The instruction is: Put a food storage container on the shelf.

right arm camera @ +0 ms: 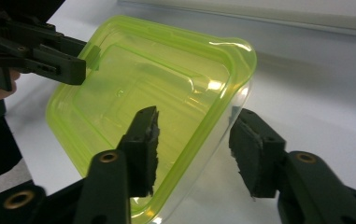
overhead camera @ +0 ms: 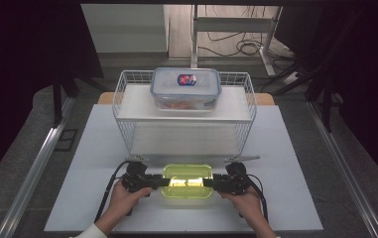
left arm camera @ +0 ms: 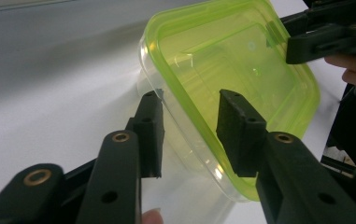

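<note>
High view: a rounded-rectangle box of clear plastic with a lime-green lid (overhead camera: 187,180) sits near the front of the pale worktop (overhead camera: 295,163), between the left gripper (overhead camera: 157,182) and the right gripper (overhead camera: 215,182). Behind it, a white wire shelf (overhead camera: 184,116) carries a blue-rimmed lidded tub (overhead camera: 186,88).

Left gripper view: the matte black fingers (left arm camera: 150,126) straddle the box's near edge, with a slight gap.

Right gripper view: the fingers (right arm camera: 255,154) straddle the opposite edge, not pressing.

2 lidded containers (overhead camera: 187,181) (overhead camera: 186,88) – 1 wire rack (overhead camera: 127,106) – 2 hand-held grippers (overhead camera: 158,182) (overhead camera: 215,183)
</note>
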Available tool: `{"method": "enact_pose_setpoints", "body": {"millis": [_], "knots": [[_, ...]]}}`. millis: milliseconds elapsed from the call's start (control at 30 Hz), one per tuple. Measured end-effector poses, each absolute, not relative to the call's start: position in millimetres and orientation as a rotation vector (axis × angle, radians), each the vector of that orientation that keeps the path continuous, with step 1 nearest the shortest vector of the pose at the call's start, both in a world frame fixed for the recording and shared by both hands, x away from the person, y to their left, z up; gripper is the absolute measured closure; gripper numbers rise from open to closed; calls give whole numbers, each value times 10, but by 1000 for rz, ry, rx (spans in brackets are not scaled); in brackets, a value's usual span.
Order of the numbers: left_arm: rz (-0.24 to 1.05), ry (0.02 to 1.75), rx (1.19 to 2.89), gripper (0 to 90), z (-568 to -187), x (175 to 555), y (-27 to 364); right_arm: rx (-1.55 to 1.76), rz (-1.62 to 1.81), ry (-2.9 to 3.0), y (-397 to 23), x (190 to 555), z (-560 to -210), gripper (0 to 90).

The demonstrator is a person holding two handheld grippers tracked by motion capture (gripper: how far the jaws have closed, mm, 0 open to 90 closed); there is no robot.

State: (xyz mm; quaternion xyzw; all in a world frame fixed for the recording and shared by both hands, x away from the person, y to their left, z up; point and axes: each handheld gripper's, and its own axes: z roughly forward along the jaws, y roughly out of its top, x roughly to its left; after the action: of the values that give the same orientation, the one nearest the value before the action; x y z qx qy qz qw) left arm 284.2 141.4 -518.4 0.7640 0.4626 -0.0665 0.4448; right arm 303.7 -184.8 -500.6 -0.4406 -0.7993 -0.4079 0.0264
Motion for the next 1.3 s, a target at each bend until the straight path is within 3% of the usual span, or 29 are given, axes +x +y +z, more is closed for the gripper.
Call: {"method": "enact_pose_setpoints", "body": {"millis": [867,1033,1300], "knots": [[-86,1079,1886,730,-5071,2652,1442,-1376,-1337,-2387,-1906,2901,-4951,752],[-59,1067,1860,791,-5024,2621,1474,-1377,-1363,-2398,-1909,2873,-4922,790],[-50,1053,1850,797,-5001,2599,1498,-1359,-1381,-2417,-1887,2845,-4894,790]]}}
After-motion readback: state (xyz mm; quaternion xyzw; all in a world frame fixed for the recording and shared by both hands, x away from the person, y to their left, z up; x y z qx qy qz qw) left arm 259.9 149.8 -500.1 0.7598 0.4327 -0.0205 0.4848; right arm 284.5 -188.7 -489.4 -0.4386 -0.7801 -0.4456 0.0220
